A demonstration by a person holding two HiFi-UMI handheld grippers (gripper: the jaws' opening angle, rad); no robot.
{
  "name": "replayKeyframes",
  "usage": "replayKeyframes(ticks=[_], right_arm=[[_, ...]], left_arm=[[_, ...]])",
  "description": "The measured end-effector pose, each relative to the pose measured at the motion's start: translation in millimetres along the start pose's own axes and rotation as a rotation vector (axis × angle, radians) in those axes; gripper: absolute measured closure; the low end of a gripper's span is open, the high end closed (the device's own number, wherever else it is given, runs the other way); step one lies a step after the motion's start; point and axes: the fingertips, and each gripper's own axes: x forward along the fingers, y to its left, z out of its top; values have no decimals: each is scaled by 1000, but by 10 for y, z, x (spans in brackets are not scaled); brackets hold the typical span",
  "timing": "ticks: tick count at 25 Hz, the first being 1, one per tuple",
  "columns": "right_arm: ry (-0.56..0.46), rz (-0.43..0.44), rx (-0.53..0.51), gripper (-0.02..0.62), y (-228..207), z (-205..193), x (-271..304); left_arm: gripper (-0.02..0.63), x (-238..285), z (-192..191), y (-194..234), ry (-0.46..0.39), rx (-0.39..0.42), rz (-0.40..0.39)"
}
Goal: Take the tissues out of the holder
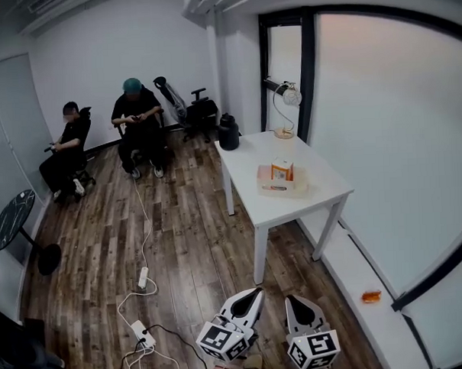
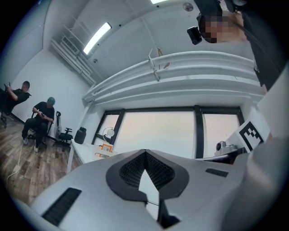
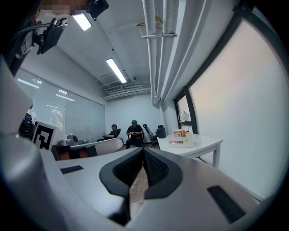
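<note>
A pale tissue holder stands on the white table, with an orange tissue pack upright in it. Both grippers hang low over the wooden floor, well short of the table. My left gripper and right gripper are both shut with nothing between the jaws. The left gripper view shows its shut jaws and the holder small and far to the left. In the right gripper view the shut gripper points into the room, with the holder far off on the table at right.
A black jug and a desk lamp stand at the table's far end. Two people sit on chairs at the back left. Power strips and cables lie on the floor to my left. A round black side table stands at far left.
</note>
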Motion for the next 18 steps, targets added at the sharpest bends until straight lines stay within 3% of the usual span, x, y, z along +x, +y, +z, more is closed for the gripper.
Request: replayKeyframes(ticks=[10,18], right_arm=[[-11,-30,9,589,-377,183,759],[-9,-73,23,589,-594,208,1035]], left_arm=[[604,620,60,574,18,4,-22],[604,863,97,817,10,-1,-39]])
